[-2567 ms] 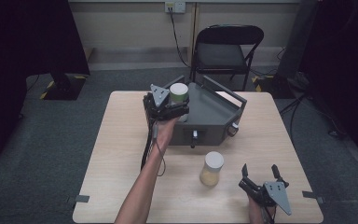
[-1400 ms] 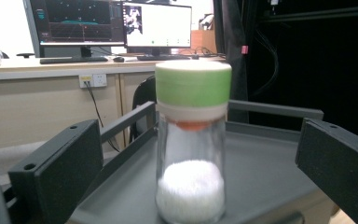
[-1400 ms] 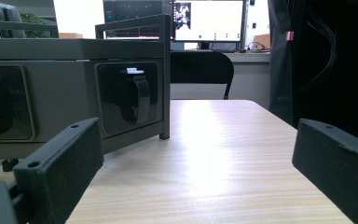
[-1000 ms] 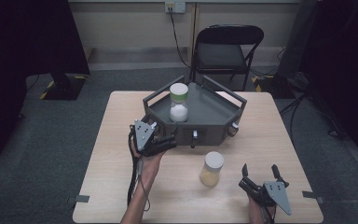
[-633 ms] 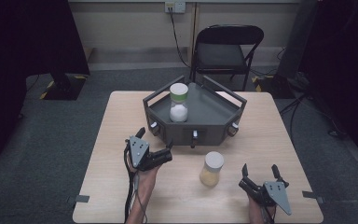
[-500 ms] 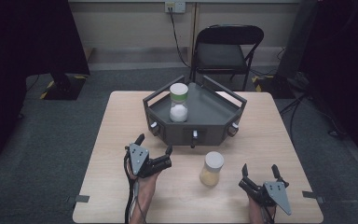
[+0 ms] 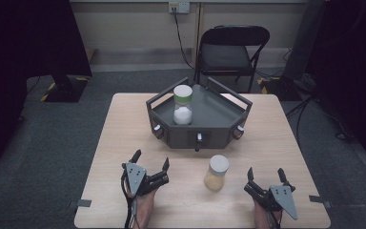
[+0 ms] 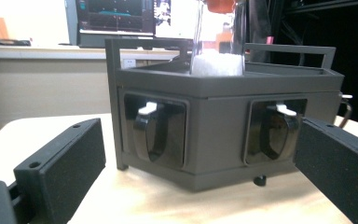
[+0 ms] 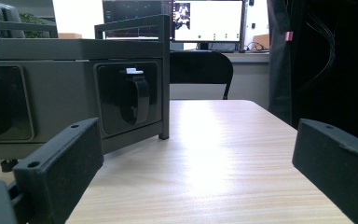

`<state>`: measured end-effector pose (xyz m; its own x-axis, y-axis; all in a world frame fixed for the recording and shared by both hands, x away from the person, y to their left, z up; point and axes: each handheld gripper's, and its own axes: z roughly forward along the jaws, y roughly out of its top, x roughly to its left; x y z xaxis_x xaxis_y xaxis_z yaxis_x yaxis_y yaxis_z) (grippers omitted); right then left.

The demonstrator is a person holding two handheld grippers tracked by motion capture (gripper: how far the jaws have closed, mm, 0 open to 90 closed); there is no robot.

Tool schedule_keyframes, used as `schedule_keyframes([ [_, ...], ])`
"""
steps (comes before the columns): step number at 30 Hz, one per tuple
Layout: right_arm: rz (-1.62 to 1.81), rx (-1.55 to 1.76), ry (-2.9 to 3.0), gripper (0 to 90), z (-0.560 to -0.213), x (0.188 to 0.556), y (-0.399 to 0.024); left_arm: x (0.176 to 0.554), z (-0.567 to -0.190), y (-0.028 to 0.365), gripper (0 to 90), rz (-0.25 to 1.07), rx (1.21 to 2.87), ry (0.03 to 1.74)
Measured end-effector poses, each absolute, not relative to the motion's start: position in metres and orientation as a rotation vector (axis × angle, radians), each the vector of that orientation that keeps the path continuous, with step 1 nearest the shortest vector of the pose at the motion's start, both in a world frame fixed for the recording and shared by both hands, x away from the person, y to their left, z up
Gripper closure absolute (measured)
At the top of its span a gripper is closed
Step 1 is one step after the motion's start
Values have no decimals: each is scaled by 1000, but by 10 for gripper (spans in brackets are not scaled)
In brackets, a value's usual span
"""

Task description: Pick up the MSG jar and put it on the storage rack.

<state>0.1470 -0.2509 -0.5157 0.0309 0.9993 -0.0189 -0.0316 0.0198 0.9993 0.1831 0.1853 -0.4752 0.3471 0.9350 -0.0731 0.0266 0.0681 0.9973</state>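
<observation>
A dark grey six-sided tray (image 7: 219, 117) stands at the back middle of the table. In it a clear jar of white powder (image 7: 183, 105) with a pale lid stands upright. A second jar with yellowish contents (image 7: 217, 172) stands on the table in front of the tray. My left gripper (image 7: 151, 158) sits low near the front left, open; its jaws have just been closing a little with nothing between them. In the left gripper view the tray's front wall (image 8: 214, 126) faces the jaws. My right gripper (image 7: 265, 171) rests open at the front right, to the right of the yellowish jar.
The light wooden table (image 7: 124, 129) has bare surface to the left and right of the tray. A black folding chair (image 7: 231, 52) stands behind the table. The tray's side wall (image 9: 74, 98) shows at the left of the right gripper view. Monitors stand in the background.
The left gripper has drawn back from the tray toward the near edge and sunk to the table, leaving the white-powder jar in the tray. The right gripper has not moved.
</observation>
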Motion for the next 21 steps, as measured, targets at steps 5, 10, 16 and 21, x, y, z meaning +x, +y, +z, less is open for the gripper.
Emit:
schedule_keyframes([
  [5, 1187, 1186, 1171, 1, -516, 147, -251, 167, -487, 180, 19, 945, 1295, 997],
  [10, 1187, 1186, 1172, 1, -516, 147, -251, 163, -495, 180, 1, 978, 1300, 999],
  [16, 1186, 1186, 1171, 1, -516, 147, -251, 160, -509, 179, 2, 1009, 1273, 1016],
  [21, 1186, 1187, 1171, 1, -516, 147, -251, 161, -514, 177, 2, 1014, 1291, 1028],
])
